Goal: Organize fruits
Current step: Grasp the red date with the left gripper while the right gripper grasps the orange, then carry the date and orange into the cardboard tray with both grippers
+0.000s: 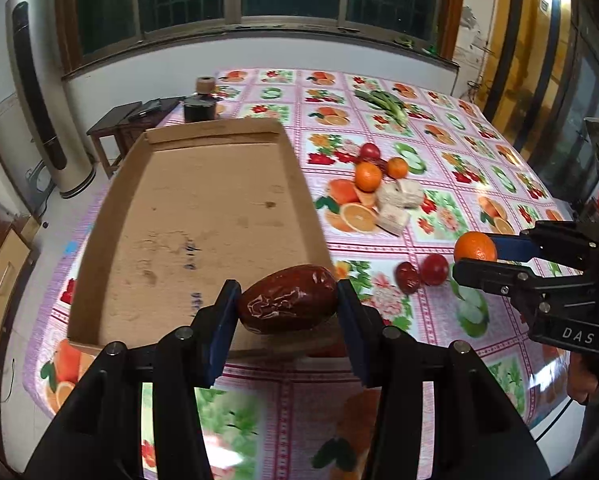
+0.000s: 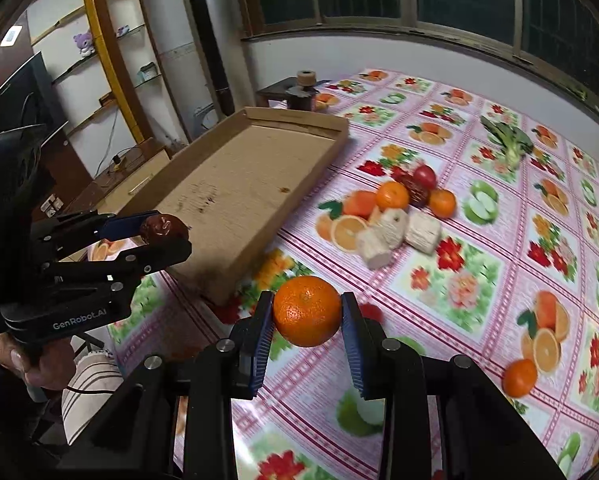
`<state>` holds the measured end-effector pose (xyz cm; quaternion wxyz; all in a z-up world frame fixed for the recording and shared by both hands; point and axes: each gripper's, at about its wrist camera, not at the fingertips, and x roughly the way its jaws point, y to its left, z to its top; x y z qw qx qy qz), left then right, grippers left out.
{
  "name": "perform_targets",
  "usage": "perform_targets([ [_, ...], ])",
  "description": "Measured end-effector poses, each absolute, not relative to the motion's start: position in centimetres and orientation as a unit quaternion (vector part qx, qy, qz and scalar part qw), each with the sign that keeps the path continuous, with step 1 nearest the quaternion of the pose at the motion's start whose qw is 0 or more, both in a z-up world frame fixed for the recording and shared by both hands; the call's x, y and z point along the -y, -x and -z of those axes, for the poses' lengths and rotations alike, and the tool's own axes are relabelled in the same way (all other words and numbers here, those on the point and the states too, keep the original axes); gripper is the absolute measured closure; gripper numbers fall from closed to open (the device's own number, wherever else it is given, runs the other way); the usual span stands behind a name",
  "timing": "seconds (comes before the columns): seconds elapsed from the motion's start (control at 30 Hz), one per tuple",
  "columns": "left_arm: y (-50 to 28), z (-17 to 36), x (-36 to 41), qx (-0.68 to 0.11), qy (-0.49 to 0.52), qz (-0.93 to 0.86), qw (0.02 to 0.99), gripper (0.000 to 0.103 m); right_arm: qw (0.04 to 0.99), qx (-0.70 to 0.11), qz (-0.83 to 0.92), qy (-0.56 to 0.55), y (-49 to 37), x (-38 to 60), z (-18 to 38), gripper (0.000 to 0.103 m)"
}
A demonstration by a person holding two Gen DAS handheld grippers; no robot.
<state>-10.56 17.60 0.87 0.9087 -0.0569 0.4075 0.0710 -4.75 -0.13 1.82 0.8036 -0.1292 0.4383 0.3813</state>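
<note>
While you carry both fruits at once, your left tongs (image 1: 287, 300) pinch a date (image 1: 287, 298) end to end, just over the near lip of the box (image 1: 203, 208), and your right tongs (image 2: 307, 312) pinch an orange (image 2: 307, 311) above the desk (image 2: 479, 280), with the box corner at 10 o'clock from it. The box floor looks bare, so I judge both pieces are bound for it.

The date is the weaker hold: its skin is wrinkled and glossy, and only its tips meet the pads, so a quick swing could let it twist out short of the box. The orange is round and gripped on two small patches; a roll of your wrist may pop it free, and it would run across the cloth.

Your two tools are near each other. If both head for the same corner they could knock together. More fruit (image 1: 375, 172) waits at 2 o'clock from the box.
</note>
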Motion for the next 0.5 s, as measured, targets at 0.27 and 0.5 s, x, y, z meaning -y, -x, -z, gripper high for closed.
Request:
perform_targets([
  [0.27, 10.5, -1.1, -20.2, -0.403, 0.068, -0.095, 0.908, 0.056, 0.793, -0.430, -0.409, 0.136, 4.6, -3.2, -2.2, 0.070],
  [0.5, 10.2, -0.9, -22.3, -0.402, 0.076, -0.115, 0.905, 0.056, 0.784, -0.423, -0.432, 0.142, 4.5, -6.1, -2.3, 0.070],
])
